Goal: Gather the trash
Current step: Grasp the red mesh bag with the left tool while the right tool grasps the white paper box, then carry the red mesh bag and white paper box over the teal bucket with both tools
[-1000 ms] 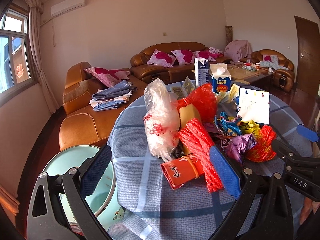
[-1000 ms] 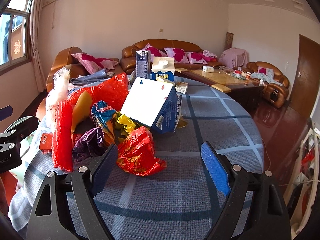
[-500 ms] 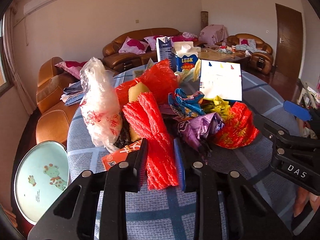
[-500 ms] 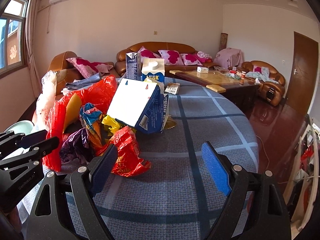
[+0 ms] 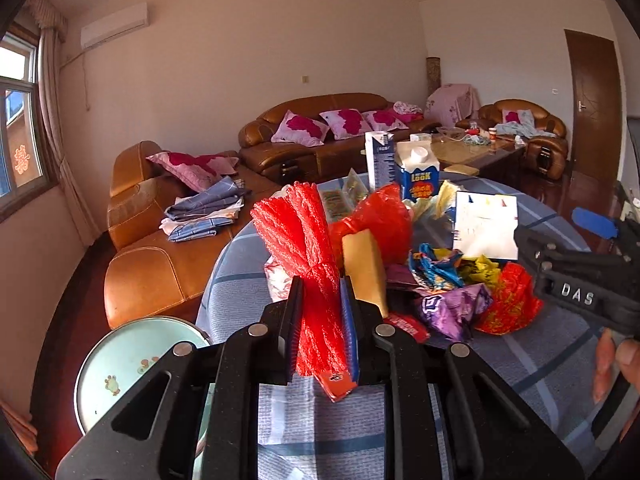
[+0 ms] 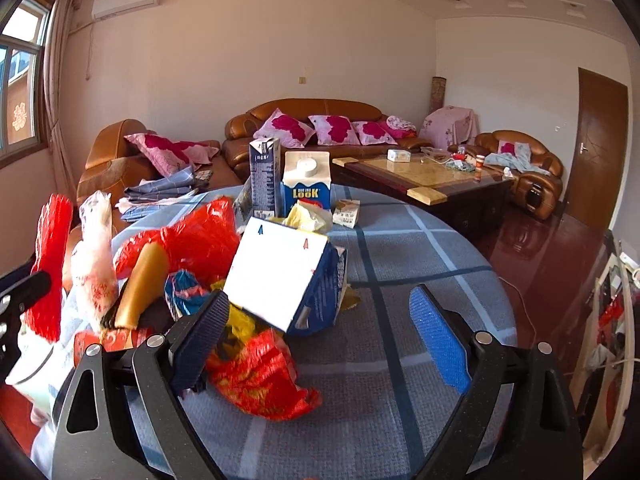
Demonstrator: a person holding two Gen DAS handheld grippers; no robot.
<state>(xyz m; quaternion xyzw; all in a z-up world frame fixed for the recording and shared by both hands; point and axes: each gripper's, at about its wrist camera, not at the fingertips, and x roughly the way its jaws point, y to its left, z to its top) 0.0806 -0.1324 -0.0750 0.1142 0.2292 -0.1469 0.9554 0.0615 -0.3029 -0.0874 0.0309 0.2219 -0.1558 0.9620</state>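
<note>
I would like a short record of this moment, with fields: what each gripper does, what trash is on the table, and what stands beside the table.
left gripper: shut on the red foam net, raised upright
right gripper: open, holds nothing, jaws just opened wider
table: round, blue checked cloth
trash pile: red foil wrapper, white box, purple wrapper, red plastic bag
upright cartons: milk carton, dark carton
beside table: round bin lid, left of the table

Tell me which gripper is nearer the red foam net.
Left. The left gripper is shut on the red foam net, fingers pressing both sides. The right gripper stands open across the pile, over the red-and-gold wrapper, well apart from the net.
</note>
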